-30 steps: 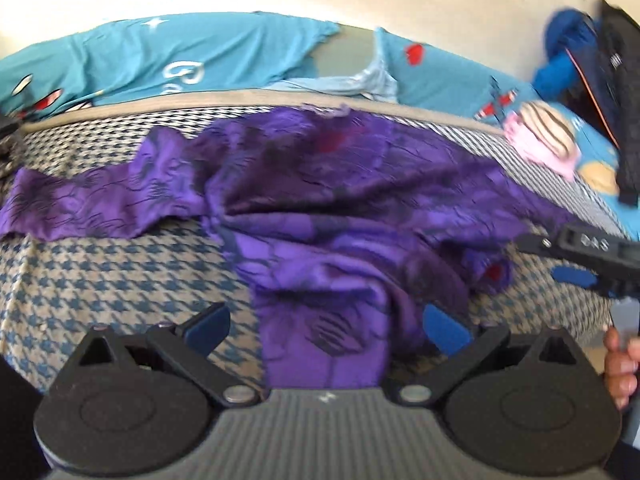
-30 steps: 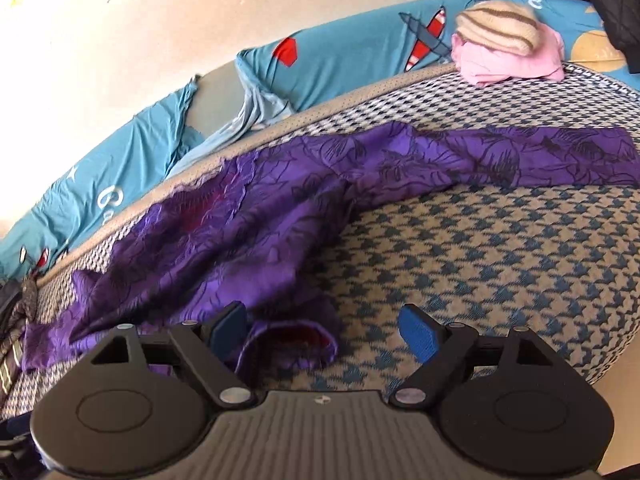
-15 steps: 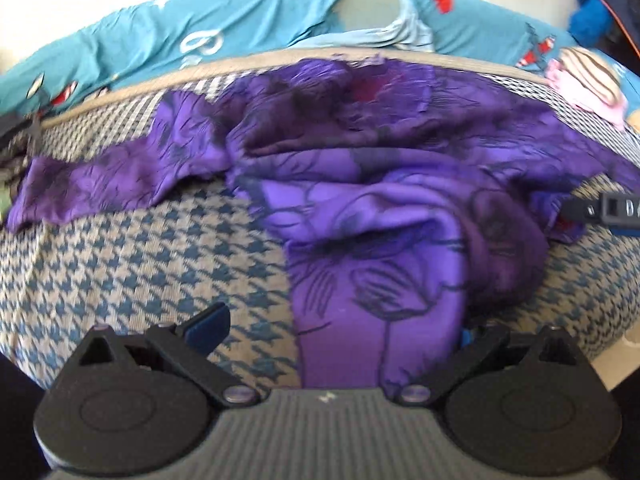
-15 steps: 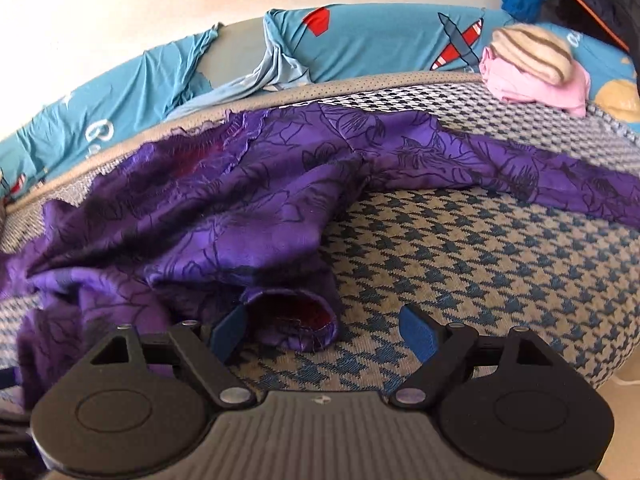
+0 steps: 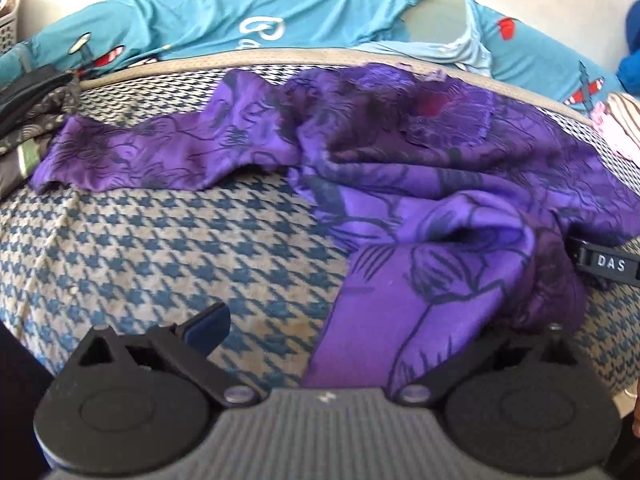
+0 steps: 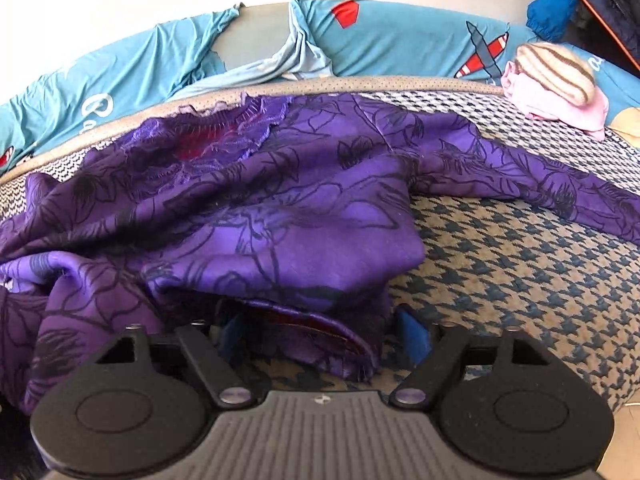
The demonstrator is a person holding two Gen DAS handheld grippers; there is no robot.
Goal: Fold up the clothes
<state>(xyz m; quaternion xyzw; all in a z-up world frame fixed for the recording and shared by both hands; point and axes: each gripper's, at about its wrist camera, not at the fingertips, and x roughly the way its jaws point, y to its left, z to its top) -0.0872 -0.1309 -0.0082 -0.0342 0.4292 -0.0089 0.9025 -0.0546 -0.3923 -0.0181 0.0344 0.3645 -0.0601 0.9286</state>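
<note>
Right wrist: right gripper (image 6: 324, 336) jaws apart, straddling purple garment (image 6: 248, 216) hem, likely lining up a pinch. Left gripper (image 5: 340, 332) jaws also apart, cloth draped across one, rumpled on bed (image 5: 140, 248).

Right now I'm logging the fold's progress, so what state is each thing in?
Purple floral garment: crumpled, unfolded, sleeves spread out on the houndstooth blanket.
Left gripper: open, hem draped between its fingers.
Right gripper: open, jaws either side of the garment's lower edge.
Striped knit hat: resting on a pink cloth.
Blue airplane sheet: rumpled, pulled apart at one spot.
</note>
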